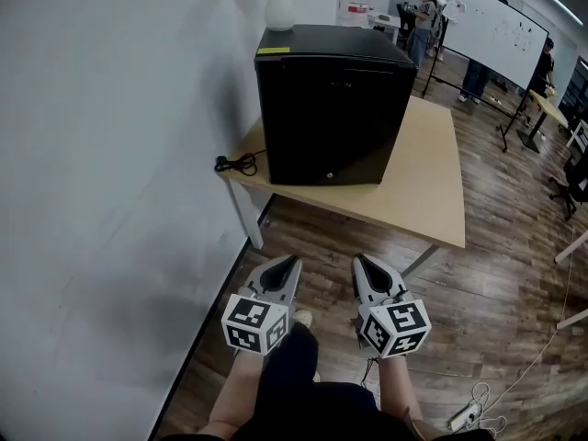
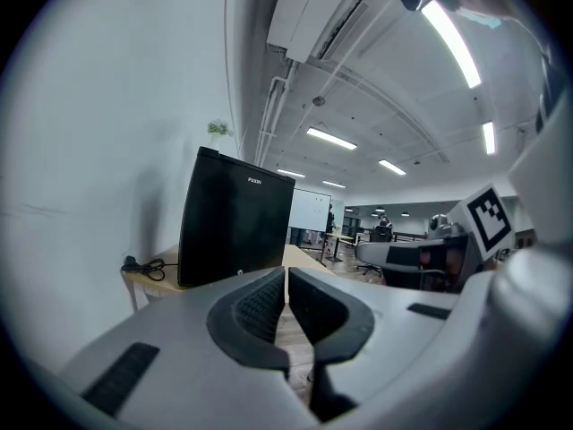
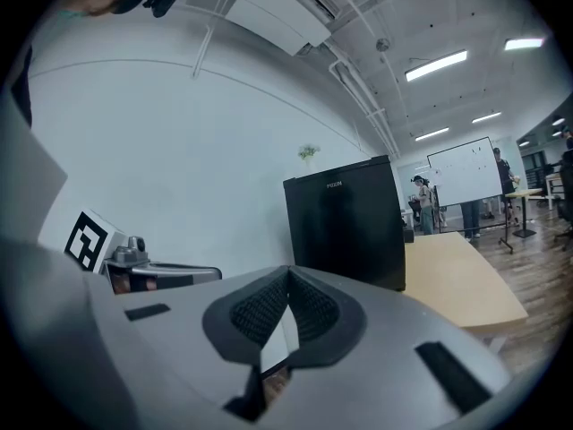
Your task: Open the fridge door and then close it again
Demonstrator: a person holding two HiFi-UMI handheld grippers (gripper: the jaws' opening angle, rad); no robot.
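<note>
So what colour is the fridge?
The fridge is black, seen best in the head view.

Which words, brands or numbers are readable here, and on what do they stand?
Fridge door: small white brand word, too blurred to read surely.
Yellow label on the fridge top: too small to read.
Whiteboard: marks too small to read.

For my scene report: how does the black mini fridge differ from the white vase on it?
The mini fridge is black and box-shaped; the vase is white and rounded, with a narrow neck. The mini fridge is far larger than the vase. The mini fridge stands on the wooden table; the vase stands on the fridge's top. Both are upright, close to the wall.
</note>
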